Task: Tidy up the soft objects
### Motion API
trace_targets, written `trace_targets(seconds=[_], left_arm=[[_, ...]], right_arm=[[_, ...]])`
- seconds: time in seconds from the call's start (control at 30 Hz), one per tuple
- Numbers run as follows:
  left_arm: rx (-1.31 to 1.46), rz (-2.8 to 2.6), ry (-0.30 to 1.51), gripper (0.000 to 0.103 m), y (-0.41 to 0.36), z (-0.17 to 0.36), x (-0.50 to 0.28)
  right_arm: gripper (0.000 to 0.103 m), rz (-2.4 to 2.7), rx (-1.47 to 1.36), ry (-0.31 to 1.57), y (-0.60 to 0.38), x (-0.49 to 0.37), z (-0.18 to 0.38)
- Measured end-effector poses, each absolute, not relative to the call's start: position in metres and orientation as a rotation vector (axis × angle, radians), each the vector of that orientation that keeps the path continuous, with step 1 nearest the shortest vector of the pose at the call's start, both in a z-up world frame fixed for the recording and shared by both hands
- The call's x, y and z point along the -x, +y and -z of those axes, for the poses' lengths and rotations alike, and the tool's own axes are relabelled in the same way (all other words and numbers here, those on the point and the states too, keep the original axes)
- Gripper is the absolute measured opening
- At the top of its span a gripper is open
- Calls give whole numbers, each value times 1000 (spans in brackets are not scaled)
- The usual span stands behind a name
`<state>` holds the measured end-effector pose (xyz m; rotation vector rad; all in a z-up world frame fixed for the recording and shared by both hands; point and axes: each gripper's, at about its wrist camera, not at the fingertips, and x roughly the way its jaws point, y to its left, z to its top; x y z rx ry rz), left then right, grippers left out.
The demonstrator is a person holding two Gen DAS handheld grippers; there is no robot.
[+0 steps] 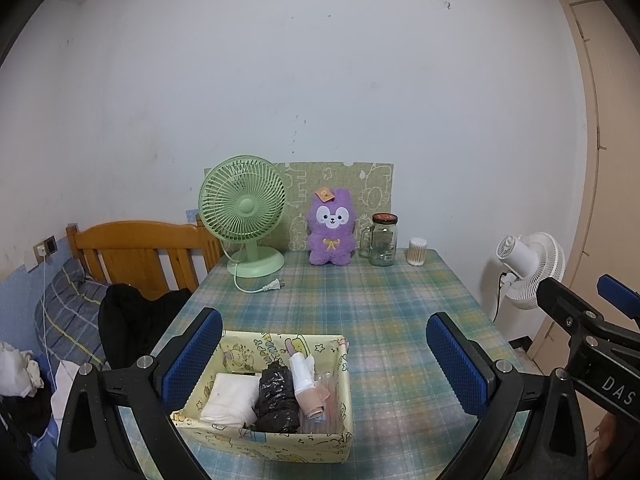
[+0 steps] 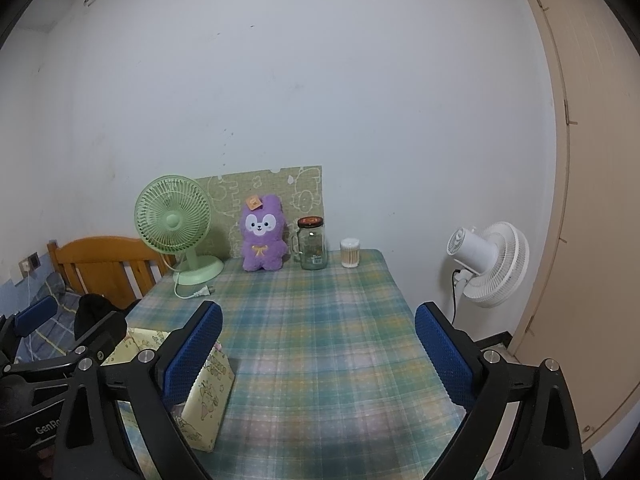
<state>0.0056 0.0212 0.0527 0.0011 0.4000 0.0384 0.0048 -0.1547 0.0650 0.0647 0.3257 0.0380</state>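
Observation:
A yellow cartoon-print box (image 1: 224, 434) sits on the near left of the plaid table (image 1: 360, 304). It holds a white folded cloth (image 1: 232, 398), a black bundle (image 1: 278, 398) and a white and pink roll (image 1: 306, 384). My left gripper (image 1: 324, 360) is open and empty just above and behind the box. My right gripper (image 2: 318, 352) is open and empty over the table, to the right of the box (image 2: 208, 400). A purple plush rabbit (image 1: 331, 227) sits upright at the table's far edge, also in the right wrist view (image 2: 262, 234).
A green desk fan (image 1: 244, 210) with a loose plug, a glass jar (image 1: 382, 240) and a cotton swab tub (image 1: 417, 251) stand along the far edge. A bed with a wooden headboard (image 1: 136, 248) lies left. A white fan (image 1: 528, 264) and a door (image 2: 592, 184) are right.

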Motion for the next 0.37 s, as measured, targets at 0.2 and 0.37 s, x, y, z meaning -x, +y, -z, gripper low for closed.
trace_targets(seconds=[0.2, 0.37], left_arm=[[-2, -36, 396, 103, 21, -52, -6], [0, -32, 393, 103, 21, -52, -3]], right_arm=[[99, -35, -66, 322, -153, -5, -65], [99, -36, -67, 322, -154, -5, -65]])
